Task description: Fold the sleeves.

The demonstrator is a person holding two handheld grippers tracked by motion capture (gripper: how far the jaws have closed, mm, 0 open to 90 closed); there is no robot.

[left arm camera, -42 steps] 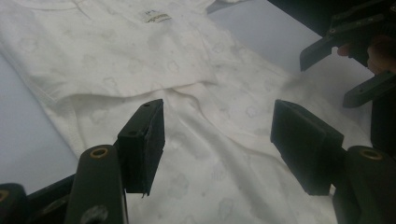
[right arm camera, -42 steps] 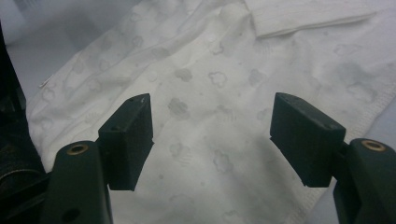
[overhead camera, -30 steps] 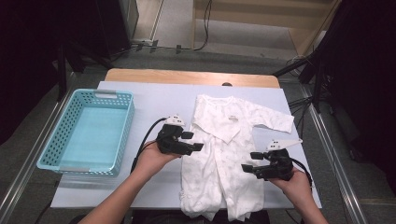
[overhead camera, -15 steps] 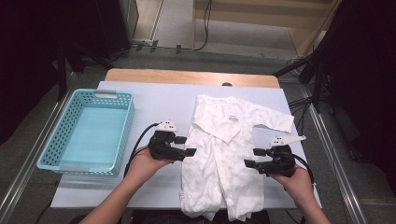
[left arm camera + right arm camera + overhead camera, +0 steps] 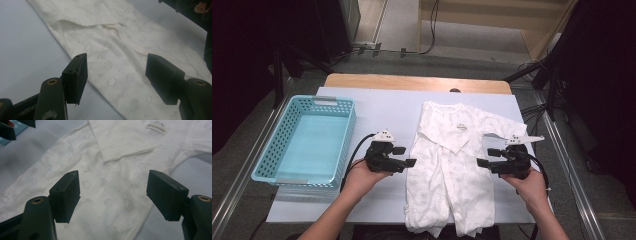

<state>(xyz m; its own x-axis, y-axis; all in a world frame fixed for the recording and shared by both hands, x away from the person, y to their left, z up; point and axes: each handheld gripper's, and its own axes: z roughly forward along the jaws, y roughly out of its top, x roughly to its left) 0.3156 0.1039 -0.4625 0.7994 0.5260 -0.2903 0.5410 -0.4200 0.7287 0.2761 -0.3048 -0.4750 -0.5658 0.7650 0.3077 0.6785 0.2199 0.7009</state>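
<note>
White covering spreads over the table point(image 5: 377, 107), which has a wooden edge at the far side and a dark room around it. On the left sits a turquoise basket point(image 5: 274, 150) with perforated walls. Right of centre lies a white baby romper point(image 5: 452, 170), spread flat with its collar away from the person, 1 sleeve stretched toward the right, and its legs hanging slightly past the near edge. A person's 2 forearms enter from the near side. The left gripper point(image 5: 408, 156) sits just beside the romper's left edge, jaws pointing toward the cloth; its jaws stand apart with nothing between them, and its own view shows the garment's side seam beneath the gap. The right gripper point(image 5: 486, 157) mirrors it at the garment's right edge; its jaws have just been opening and hold nothing, with cloud-printed fabric below them. Both hands appear to be lining up on opposite sides of the body, likely to start folding. The next move calls for each gripper to lower onto a side edge and pinch only the layers it means to lift.
</note>
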